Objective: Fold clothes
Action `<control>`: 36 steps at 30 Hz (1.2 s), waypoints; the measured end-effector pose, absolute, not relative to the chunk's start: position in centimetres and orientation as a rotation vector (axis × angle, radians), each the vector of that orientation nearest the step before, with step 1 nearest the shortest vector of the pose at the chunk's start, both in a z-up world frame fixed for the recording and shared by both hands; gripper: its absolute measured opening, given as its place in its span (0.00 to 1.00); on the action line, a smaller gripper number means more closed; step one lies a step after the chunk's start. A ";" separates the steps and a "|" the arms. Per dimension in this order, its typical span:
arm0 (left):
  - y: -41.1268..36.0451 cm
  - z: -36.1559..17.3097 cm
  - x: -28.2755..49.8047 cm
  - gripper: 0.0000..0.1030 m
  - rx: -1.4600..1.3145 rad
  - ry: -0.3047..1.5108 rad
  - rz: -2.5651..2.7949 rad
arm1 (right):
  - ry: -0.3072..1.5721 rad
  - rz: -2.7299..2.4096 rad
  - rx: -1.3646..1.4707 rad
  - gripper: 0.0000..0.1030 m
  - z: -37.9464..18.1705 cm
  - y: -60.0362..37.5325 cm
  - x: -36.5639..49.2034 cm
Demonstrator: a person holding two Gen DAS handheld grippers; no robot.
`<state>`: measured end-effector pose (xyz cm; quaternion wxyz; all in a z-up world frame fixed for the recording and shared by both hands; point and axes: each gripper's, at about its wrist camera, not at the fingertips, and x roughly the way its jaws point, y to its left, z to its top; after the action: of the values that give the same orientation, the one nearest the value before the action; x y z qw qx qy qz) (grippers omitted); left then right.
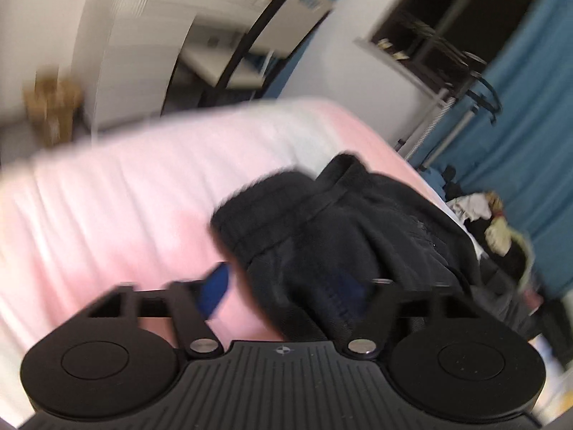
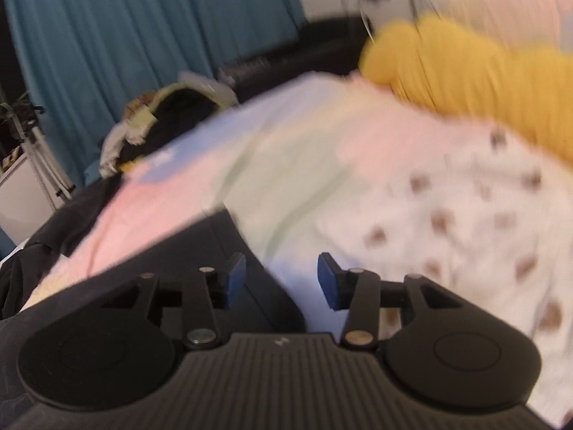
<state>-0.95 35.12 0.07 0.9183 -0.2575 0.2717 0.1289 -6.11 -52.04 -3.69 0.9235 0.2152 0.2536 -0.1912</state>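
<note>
My left claw point(image 1: 290, 286) gapes wide around the bunched black fleece garment point(image 1: 333, 222) on the pink bed sheet point(image 1: 118, 193), seemingly for gripping; right claw point(image 2: 282, 279) half-open, empty.

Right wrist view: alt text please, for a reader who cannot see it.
The open right gripper, blue-padded, holds nothing above a black garment at the edge of a pastel pink, green and blue bedsheet. To the right lie a white fabric with brown spots and a yellow cushion; everything is motion-blurred.
</note>
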 end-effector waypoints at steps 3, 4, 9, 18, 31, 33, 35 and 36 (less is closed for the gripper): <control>31.8 3.7 -1.9 0.83 -0.368 0.504 0.240 | 0.458 -0.305 0.390 0.45 -0.6 -49.3 -4.3; 30.3 4.8 -1.8 0.85 -0.333 0.485 0.220 | 0.441 -0.274 0.379 0.45 0.2 -48.1 -3.5; 21.6 7.8 0.4 0.87 -0.228 0.424 0.103 | 0.387 -0.110 0.368 0.45 3.7 -41.2 1.4; 6.9 7.6 6.1 0.88 -0.149 0.402 -0.083 | 0.369 0.080 0.364 0.45 5.4 -30.3 7.6; 1.2 -2.1 12.8 0.88 -0.094 0.504 -0.128 | 0.459 0.100 0.283 0.45 -2.4 -26.5 11.4; 1.3 -2.7 13.0 0.88 -0.081 0.495 -0.123 | 0.460 0.100 0.273 0.45 -2.8 -25.9 12.2; 1.5 -3.3 13.1 0.88 -0.067 0.489 -0.124 | 0.460 0.099 0.270 0.45 -3.2 -25.4 13.0; 1.6 -3.7 13.2 0.88 -0.059 0.491 -0.120 | 0.462 0.098 0.269 0.45 -3.4 -25.2 13.3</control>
<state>13.20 1.63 -3.72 0.9678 -0.0293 0.2429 -0.0594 13.33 -25.21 -3.38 0.9633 0.1331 0.2282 0.0484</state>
